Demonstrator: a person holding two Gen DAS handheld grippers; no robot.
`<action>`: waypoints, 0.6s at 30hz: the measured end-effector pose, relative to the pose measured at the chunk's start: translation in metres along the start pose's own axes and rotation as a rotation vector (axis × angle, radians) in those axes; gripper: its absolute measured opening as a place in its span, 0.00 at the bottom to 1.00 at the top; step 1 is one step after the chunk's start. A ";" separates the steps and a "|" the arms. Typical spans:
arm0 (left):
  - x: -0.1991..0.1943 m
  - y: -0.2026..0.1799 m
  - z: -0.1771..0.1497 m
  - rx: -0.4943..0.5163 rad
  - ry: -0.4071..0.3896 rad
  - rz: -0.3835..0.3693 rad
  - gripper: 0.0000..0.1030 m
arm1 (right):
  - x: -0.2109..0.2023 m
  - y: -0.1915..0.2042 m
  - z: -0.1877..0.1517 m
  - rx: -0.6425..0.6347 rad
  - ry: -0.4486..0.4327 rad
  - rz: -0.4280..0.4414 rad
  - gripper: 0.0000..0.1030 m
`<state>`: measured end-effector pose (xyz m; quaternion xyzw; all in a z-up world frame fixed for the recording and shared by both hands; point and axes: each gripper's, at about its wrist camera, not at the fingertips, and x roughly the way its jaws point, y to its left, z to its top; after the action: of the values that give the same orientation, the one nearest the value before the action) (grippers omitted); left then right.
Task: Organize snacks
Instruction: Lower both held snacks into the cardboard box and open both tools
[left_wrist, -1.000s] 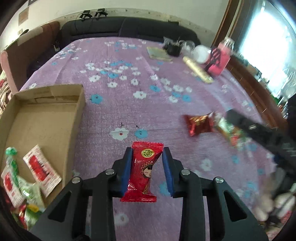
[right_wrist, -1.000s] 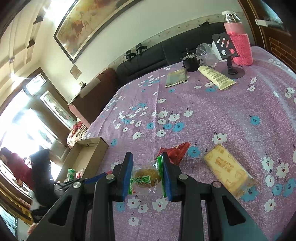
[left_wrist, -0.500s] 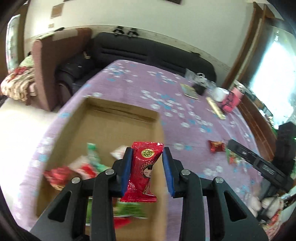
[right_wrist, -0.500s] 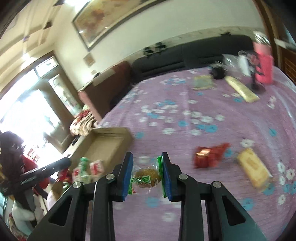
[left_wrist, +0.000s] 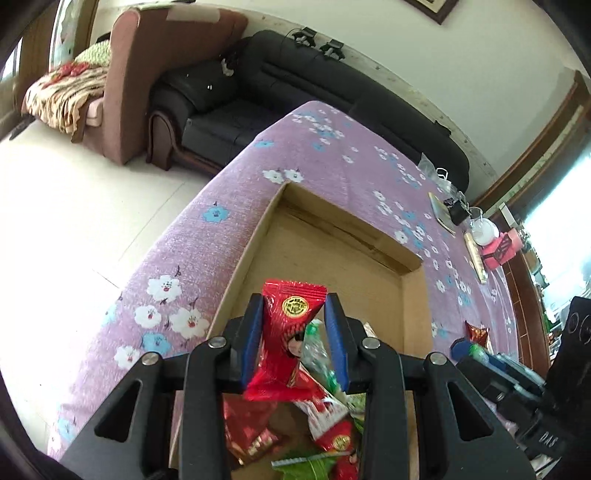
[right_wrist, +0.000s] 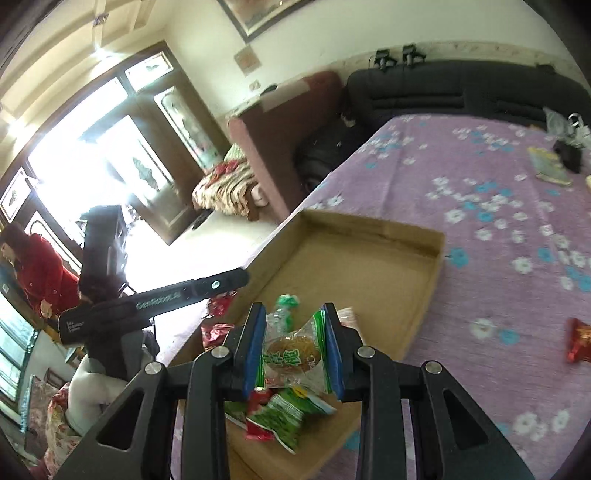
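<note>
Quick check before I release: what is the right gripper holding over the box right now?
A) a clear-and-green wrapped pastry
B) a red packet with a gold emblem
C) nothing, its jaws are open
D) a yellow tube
A: in the right wrist view the right gripper is shut on the clear-and-green wrapped pastry, above the cardboard box; the red packet sits in the left gripper.

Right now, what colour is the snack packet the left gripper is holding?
Red, with a gold round emblem and a cartoon face; the red snack packet shows best in the left wrist view.
</note>
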<state>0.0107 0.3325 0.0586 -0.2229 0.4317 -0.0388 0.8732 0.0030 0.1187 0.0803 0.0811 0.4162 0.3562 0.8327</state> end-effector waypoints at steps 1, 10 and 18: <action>0.004 0.001 0.000 -0.001 0.007 -0.003 0.34 | 0.006 0.000 0.001 0.001 0.013 -0.001 0.29; 0.019 0.007 -0.003 -0.005 0.016 0.001 0.40 | 0.050 -0.004 -0.003 0.015 0.112 -0.029 0.29; -0.014 -0.001 -0.012 0.022 -0.083 -0.014 0.71 | 0.058 0.003 -0.005 -0.003 0.114 -0.031 0.32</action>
<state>-0.0076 0.3313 0.0627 -0.2176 0.3931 -0.0405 0.8925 0.0209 0.1586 0.0416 0.0529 0.4635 0.3479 0.8132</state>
